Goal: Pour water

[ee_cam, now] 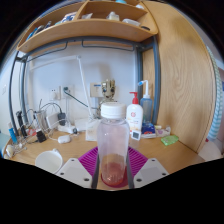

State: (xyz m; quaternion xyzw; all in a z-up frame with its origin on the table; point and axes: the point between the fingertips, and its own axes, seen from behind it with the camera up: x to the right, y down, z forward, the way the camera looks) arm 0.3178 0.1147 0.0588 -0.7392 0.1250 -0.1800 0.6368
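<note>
The gripper (113,172) pinches a clear bottle (113,148) upright between its pink pads (92,160), above the wooden desk (170,155). If the grip slackens during tipping, the smooth bottle could slide and spill near the cables (50,112)

A clear plastic bottle (112,145) with a white cap stands upright between the gripper (113,172) fingers, whose pink pads press its lower sides; its base looks reddish.

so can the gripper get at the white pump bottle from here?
Probably not yet: the gripper appears shut on the clear bottle, which stands between it and the pump bottle farther back on the desk.
</note>
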